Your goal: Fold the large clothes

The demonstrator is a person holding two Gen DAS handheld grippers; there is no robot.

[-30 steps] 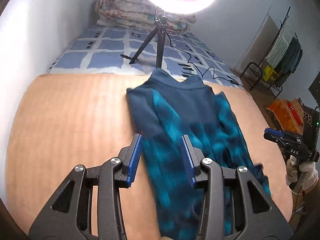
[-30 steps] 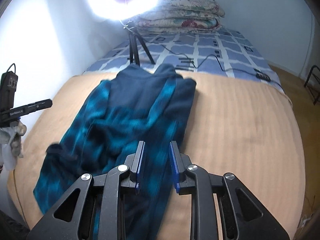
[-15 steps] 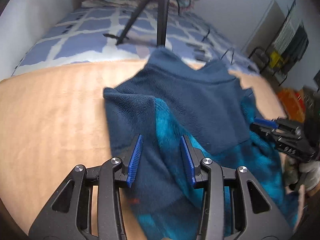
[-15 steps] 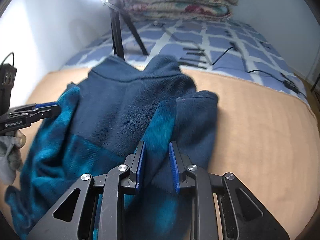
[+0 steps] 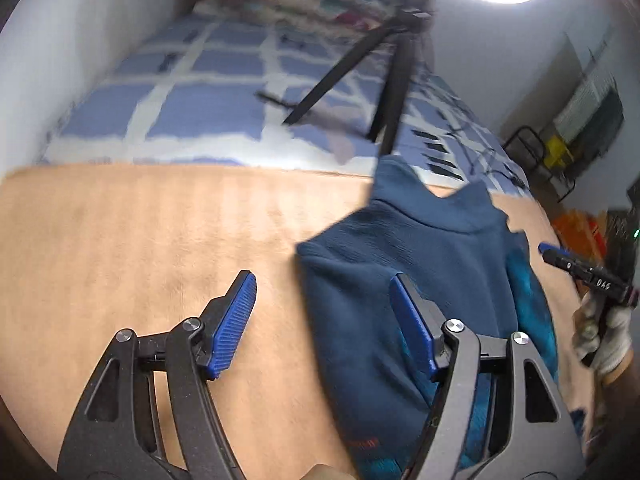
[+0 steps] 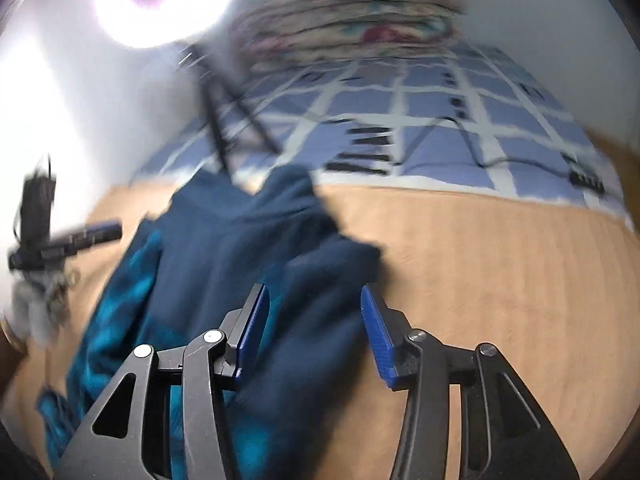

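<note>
A dark blue fleece garment (image 5: 420,264) with teal patches lies folded on the tan surface (image 5: 140,232), its collar at the far end. My left gripper (image 5: 324,316) hangs over the garment's left edge, jaws opening, one pad above the fleece and one above bare tan surface; nothing is pressed between them. In the right wrist view the garment (image 6: 224,248) is blurred. My right gripper (image 6: 314,328) stands over its right side with jaws opening and the fleece lying loose below them. Each view shows the other gripper (image 5: 588,276) (image 6: 68,244) in a gloved hand.
Beyond the tan surface (image 6: 480,248) lies a bed with a blue checked cover (image 5: 208,108). A black tripod (image 5: 392,80) with a bright ring light stands on it, before stacked quilts (image 6: 352,20). A drying rack (image 5: 580,120) and orange items stand at far right.
Both grippers moved forward toward the collar, carrying the garment's lower part over its upper part. Their jaws then widened and the fleece dropped out of them.
</note>
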